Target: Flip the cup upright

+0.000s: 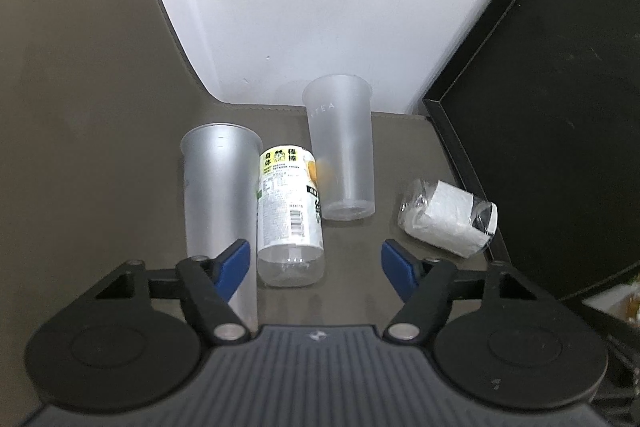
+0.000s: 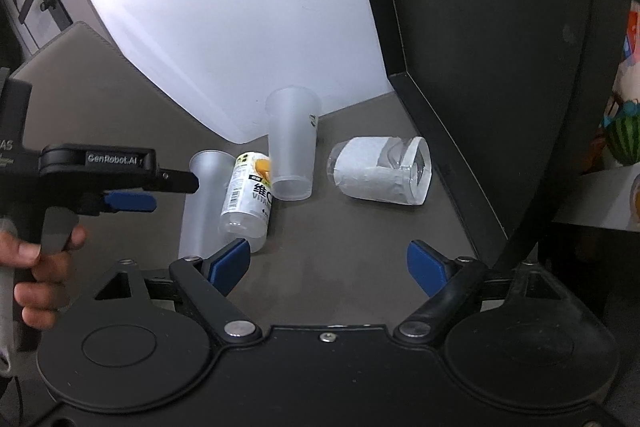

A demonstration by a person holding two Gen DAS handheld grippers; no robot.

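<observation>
two hand-held grippers hover over the tabletop (image 1: 352, 267), both with jaws spread wide and nothing between them. the left hand-held gripper (image 1: 316, 267) looks straight down a row of things: a tall frosted cup (image 1: 220, 195) partly behind its left blue pad, and just beside that a clear labelled bottle (image 1: 290, 223) lying on its side. the right hand-held gripper (image 2: 328, 265) hangs further right, and its view also catches the left tool side-on, held in the person's hand (image 2: 40, 267).

beyond the bottle a second frosted cup (image 1: 344, 151) stands with its wide mouth up, touching or nearly touching the bottle. to the right, apart from these, a short clear cup (image 2: 382, 171) wrapped in white paper lies on its side near the dark panel (image 2: 480, 27), its open mouth turned towards that panel.

judging by this, the task is at the approach step: nothing is grasped yet, and the tipped cup looks like the one to right. the next move likely calls for the right tool to close across its wrapped wall, then rotate it so the mouth faces up, clear of the panel.
</observation>
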